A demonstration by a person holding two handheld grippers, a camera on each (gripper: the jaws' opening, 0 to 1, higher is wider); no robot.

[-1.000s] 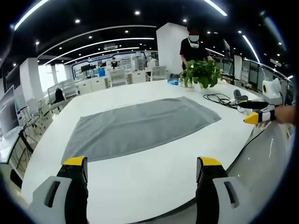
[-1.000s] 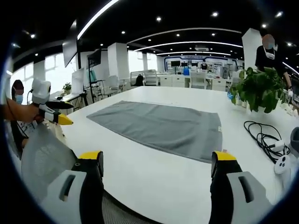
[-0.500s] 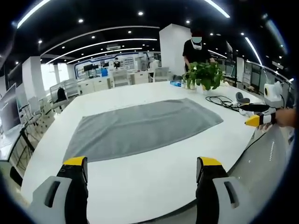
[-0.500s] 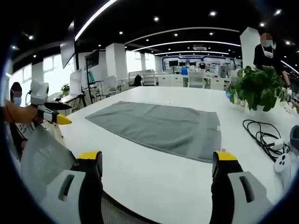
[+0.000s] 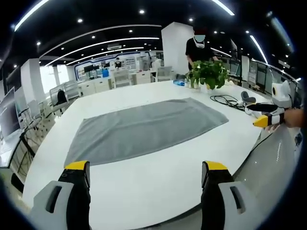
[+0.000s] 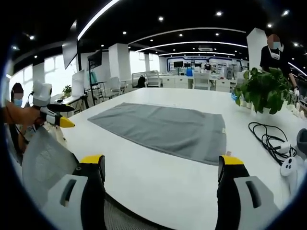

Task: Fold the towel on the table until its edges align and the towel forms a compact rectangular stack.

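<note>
A grey towel [image 5: 144,129] lies spread flat mid-tabletop on the white table [image 5: 158,182], unfolded. The left gripper [image 5: 146,173] and right gripper [image 6: 160,166] hover over the near edge, jaws apart, holding nothing.

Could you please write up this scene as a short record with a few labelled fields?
towel: gray towel spread flat and unfolded on the white table
left gripper: left gripper open, short of the towel's near edge
right gripper: right gripper open, off the towel
other items: potted plant and black cable beyond the towel's end
progress: no fold made yet
</note>
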